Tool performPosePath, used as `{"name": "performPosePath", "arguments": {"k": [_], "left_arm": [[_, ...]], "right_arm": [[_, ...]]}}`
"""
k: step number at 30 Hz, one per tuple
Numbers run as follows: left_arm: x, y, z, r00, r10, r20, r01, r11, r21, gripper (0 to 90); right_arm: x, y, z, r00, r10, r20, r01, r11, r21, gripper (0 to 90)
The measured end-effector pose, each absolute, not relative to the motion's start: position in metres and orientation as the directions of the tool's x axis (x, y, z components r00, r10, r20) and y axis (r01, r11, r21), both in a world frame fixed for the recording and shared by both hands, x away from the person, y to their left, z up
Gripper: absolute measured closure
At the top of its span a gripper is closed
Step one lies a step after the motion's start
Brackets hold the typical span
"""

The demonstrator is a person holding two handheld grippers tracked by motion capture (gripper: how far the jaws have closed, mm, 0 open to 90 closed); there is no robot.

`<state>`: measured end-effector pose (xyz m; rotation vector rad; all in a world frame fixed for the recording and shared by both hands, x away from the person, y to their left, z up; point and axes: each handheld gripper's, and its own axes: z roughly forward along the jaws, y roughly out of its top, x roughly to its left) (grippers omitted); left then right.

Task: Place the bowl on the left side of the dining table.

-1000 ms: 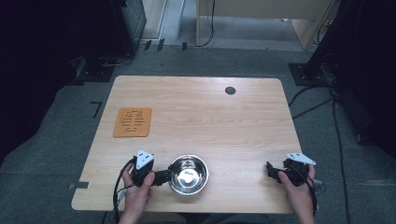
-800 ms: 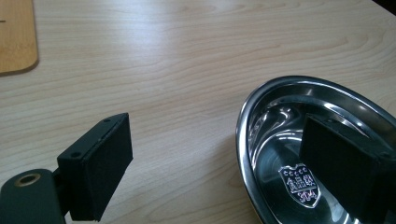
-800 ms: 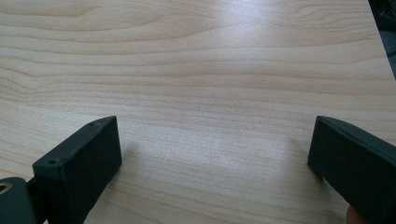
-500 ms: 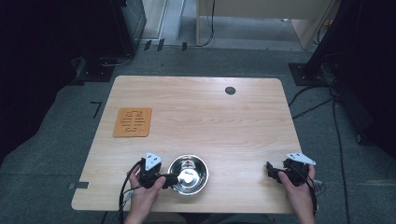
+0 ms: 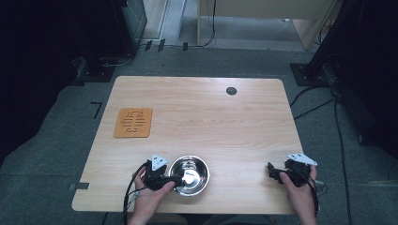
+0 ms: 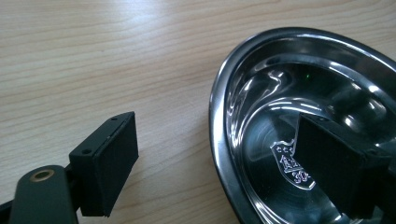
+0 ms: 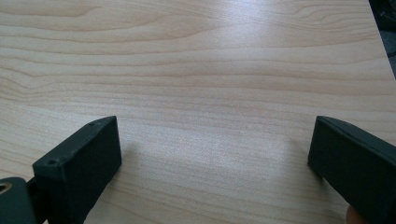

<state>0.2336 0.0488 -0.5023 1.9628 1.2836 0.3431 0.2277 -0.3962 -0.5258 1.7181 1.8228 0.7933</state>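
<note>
Far left of the light wooden table (image 5: 197, 108) sits an orange square trivet w/ cut slots (image 5: 133, 123), well apart from everything. Near the front edge, left gripper (image 5: 177, 178) straddles the rim of the shiny round steel bowl (image 5: 190, 174): one jaw outside, one inside, spread but just been closing a bit, pads not pressing yet. Right gripper (image 5: 271, 170) rests near the front right corner, jaws wide apart w/ bare wood between.

Steel bowl (image 5: 189, 175): round, shiny, shallow, upright, empty. Sits on the table's near edge, left of centre. Crest stamped in the bottom (image 6: 293, 164). Near-left rim stands between two black jaws, untouched by either.
</note>
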Motion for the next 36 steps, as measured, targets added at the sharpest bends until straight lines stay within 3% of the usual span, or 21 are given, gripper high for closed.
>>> {"name": "performPosePath", "arguments": {"k": [3,6,11,17,21,24,36], "left_arm": [[0.233,0.046,-0.503,0.458,0.875,-0.158,0.672,-0.224,0.706,17.1],[0.232,0.045,-0.503,0.448,0.88,-0.155,0.684,-0.226,0.694,28.1],[0.232,0.045,-0.503,0.449,0.879,-0.162,0.687,-0.224,0.691,37.2],[0.233,0.047,-0.505,0.459,0.869,-0.183,0.692,-0.22,0.688,57.7],[0.235,0.05,-0.507,0.46,0.862,-0.213,0.705,-0.209,0.678,66.8],[0.236,0.054,-0.507,0.477,0.832,-0.285,0.723,-0.187,0.665,76.7],[0.24,0.058,-0.508,0.495,0.805,-0.326,0.732,-0.185,0.655,84.0]], "right_arm": [[0.228,-0.396,-0.526,-0.071,0.997,0.028,0.7,0.03,0.714,2.0],[0.228,-0.396,-0.526,-0.07,0.997,0.028,0.7,0.029,0.713,2.0],[0.228,-0.396,-0.526,-0.07,0.997,0.028,0.7,0.029,0.713,2.0],[0.228,-0.396,-0.526,-0.07,0.997,0.028,0.7,0.029,0.713,2.0],[0.228,-0.396,-0.526,-0.07,0.997,0.028,0.7,0.029,0.713,2.0],[0.228,-0.396,-0.526,-0.07,0.997,0.028,0.7,0.029,0.713,2.0],[0.228,-0.396,-0.526,-0.07,0.997,0.028,0.7,0.029,0.713,2.0]]}}
